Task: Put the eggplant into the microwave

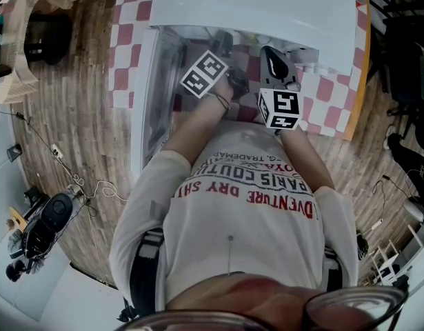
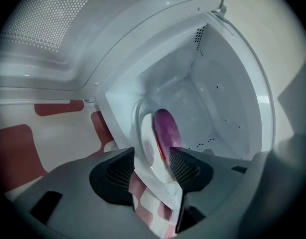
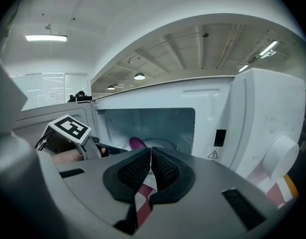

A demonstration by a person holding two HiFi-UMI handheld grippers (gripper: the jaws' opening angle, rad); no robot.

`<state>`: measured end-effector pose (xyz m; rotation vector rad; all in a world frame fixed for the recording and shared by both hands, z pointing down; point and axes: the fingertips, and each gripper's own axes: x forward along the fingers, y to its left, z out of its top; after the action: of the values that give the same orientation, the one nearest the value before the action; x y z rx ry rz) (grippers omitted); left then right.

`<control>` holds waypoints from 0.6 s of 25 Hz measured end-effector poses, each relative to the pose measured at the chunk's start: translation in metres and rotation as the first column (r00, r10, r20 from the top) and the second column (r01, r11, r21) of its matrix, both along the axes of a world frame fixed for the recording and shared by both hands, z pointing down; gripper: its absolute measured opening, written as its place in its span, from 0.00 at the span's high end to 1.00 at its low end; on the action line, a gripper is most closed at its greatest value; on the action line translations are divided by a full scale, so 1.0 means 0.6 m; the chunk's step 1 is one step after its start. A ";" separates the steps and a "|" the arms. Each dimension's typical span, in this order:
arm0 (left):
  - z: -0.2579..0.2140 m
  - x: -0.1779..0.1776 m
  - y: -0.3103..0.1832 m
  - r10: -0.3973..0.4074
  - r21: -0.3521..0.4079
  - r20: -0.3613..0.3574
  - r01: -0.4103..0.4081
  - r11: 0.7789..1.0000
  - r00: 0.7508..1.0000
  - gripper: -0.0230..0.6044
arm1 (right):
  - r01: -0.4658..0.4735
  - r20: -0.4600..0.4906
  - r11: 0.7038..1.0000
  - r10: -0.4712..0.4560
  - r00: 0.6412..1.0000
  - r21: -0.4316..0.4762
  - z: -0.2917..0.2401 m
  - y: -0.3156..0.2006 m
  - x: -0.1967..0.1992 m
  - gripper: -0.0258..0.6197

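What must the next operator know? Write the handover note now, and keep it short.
Claws: left claw open inside the microwave, jaws either side of the plate rim, not pressing. The right claw is shut and empty, in front of the opening.
Things: eggplant lies on the plate inside the microwave; door open.
Done: eggplant is in.
Left: probably draw the left claw back clear of the plate.

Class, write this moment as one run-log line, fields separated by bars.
eggplant: on plate inside microwave | left gripper: open, plate rim between jaws | right gripper: shut, empty
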<state>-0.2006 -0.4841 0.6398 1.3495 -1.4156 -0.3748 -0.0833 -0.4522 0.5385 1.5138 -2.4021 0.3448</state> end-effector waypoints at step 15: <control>0.000 0.004 0.072 0.139 -0.065 0.065 -0.135 0.989 0.988 0.75 | 0.018 0.006 1.000 -0.018 1.000 0.008 -0.004 0.020 -0.004 0.92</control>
<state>-0.1981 -0.4407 0.6398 1.4124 -1.3708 -0.1947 -0.0857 -0.4401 0.5363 1.4954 -2.4237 0.3364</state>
